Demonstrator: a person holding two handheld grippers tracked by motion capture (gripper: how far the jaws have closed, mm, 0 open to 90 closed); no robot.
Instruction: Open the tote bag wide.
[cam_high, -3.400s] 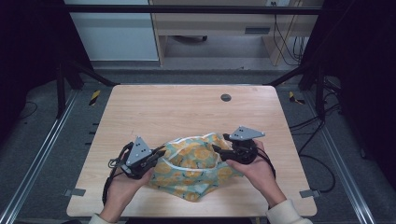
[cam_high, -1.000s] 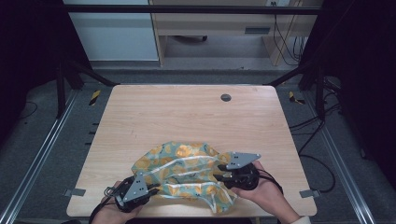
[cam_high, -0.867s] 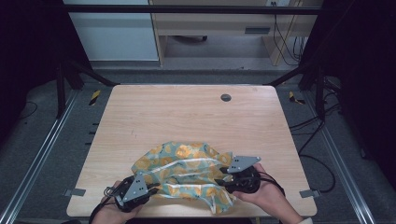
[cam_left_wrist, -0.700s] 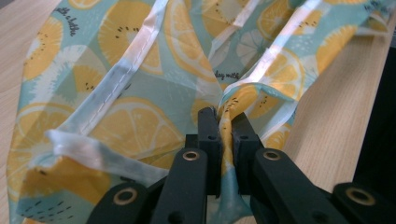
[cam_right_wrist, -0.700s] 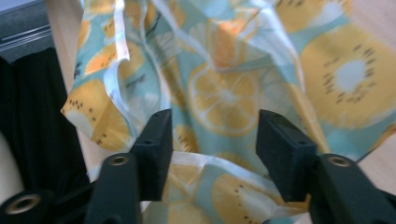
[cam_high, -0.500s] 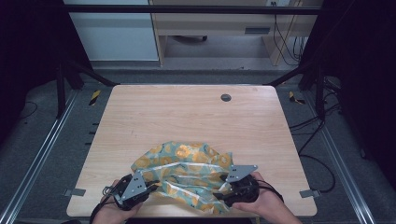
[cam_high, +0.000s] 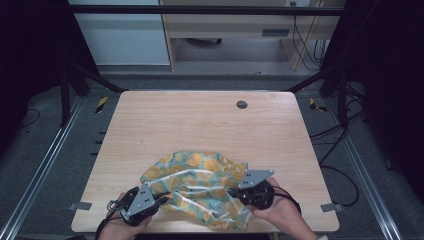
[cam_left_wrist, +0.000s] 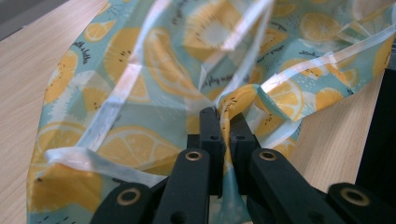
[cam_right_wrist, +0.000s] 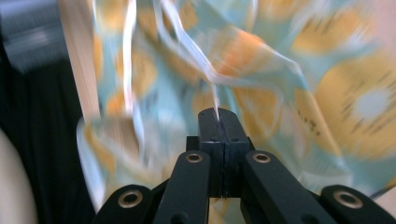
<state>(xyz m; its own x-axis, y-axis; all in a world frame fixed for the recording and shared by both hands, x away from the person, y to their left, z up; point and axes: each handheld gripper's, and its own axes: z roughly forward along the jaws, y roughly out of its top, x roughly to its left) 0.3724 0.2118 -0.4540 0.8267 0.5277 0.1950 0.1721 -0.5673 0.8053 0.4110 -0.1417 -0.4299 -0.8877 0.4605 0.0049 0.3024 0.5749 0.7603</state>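
At six o'clock on the surface (cam_high: 150, 130), the lemon-print cloth (cam_high: 200, 180) is lying crumpled. Left tongs (cam_left_wrist: 223, 116) are pinching its fold at seven o'clock; right tongs (cam_right_wrist: 218, 116), having just closed, are pinching its edge at five o'clock.

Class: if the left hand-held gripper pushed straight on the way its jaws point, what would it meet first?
Probably just more of the lemon-print cloth it already pinches, bunched directly ahead; depth is hard to judge.
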